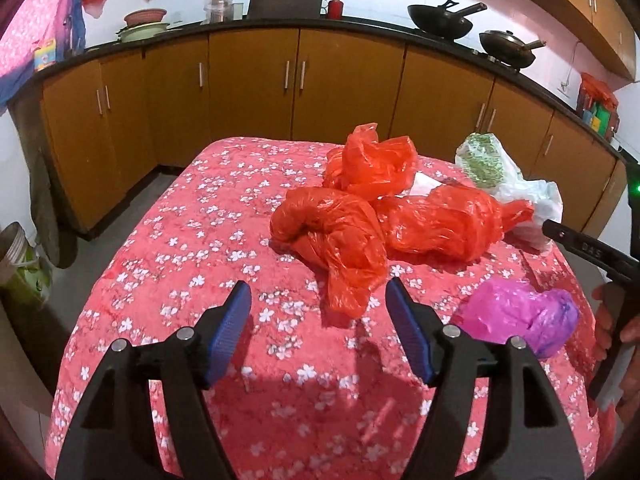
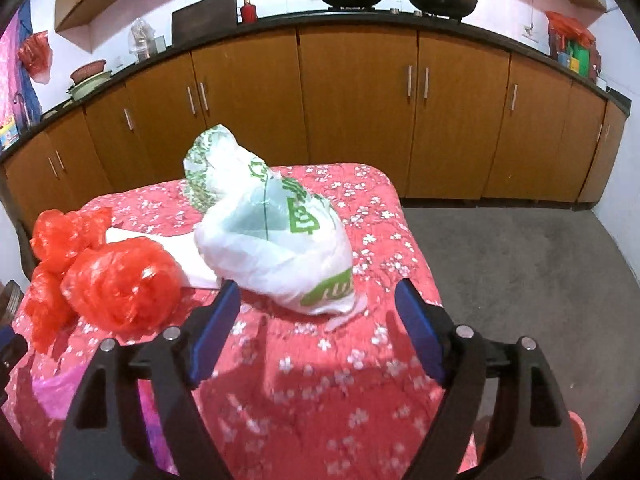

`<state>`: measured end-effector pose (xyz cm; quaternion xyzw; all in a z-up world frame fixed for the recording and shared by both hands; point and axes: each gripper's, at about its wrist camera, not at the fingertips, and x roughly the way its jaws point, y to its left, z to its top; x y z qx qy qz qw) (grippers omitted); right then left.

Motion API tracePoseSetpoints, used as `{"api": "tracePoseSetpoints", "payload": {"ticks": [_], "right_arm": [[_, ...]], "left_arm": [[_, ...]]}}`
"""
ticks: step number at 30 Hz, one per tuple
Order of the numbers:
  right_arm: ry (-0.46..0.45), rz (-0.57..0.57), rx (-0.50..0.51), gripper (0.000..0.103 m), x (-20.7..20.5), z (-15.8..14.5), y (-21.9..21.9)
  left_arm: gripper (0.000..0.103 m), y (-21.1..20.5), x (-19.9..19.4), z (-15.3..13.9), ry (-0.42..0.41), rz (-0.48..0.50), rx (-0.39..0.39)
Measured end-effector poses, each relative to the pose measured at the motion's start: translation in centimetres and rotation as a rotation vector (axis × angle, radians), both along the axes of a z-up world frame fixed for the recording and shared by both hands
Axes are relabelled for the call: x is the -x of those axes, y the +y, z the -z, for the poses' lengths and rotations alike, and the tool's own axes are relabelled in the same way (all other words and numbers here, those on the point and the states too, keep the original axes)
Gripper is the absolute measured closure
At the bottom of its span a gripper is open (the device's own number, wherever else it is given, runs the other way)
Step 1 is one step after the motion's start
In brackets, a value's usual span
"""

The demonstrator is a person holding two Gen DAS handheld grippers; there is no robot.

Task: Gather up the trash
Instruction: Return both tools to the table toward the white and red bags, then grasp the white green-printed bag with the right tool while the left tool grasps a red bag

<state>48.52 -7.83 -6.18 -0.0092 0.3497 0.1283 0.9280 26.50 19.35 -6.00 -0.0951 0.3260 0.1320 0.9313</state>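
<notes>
Crumpled plastic bags lie on a table with a red flowered cloth (image 1: pixel 192 264). In the left wrist view three orange-red bags (image 1: pixel 340 236) are heaped at the middle, a white and green bag (image 1: pixel 492 164) sits behind them at the right, and a pink bag (image 1: pixel 520 316) lies near the right edge. My left gripper (image 1: pixel 318 300) is open and empty, just short of the nearest orange-red bag. My right gripper (image 2: pixel 316 300) is open and empty, its fingers either side of the white and green bag's (image 2: pixel 272 240) near end. Orange-red bags (image 2: pixel 120 284) lie to its left.
Orange kitchen cabinets (image 1: pixel 296 80) with a black counter run behind the table, holding two woks (image 1: pixel 444 20), bowls and a red bottle. Grey floor (image 2: pixel 520 264) lies right of the table. A container (image 1: pixel 16 256) stands on the floor at the left. The right gripper's body (image 1: pixel 592 252) shows at the right edge.
</notes>
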Motion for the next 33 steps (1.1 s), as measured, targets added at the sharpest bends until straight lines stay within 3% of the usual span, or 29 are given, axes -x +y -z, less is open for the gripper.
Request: {"api": "tracePoseSetpoints", "payload": {"ticks": [6,8,14,17,24,28,33], "right_arm": [[0.044,-0.009,0.007,0.025,-1.9,0.9,0.9],[0.054,-0.023,0.014,0.054,-2.2,1.1,1.4],[0.076,-0.053,-0.003,0.084,-2.1,1.4,1.4],[0.088,-0.059,-0.032,0.09,-1.5,1.5,1.0],[0.094,-0.063,-0.052,0.091,-0.2,1.5,0.7],[0.1,-0.06,-0.059,0.091,0.1,1.5,0.5],[0.105,-0.049,-0.083,0.091,0.7,1.6,-0.2]], "left_arm": [[0.032,0.4,-0.5,0.3,0.005,0.015,0.012],[0.032,0.4,-0.5,0.3,0.003,0.021,0.012],[0.032,0.2,-0.7,0.1,-0.001,0.029,0.007],[0.032,0.1,-1.0,0.2,-0.001,0.026,0.009],[0.034,-0.3,-3.0,0.5,0.053,0.033,-0.003],[0.056,0.9,-4.0,1.5,0.112,0.022,0.065],[0.094,2.4,-4.2,2.3,0.136,0.006,0.149]]}}
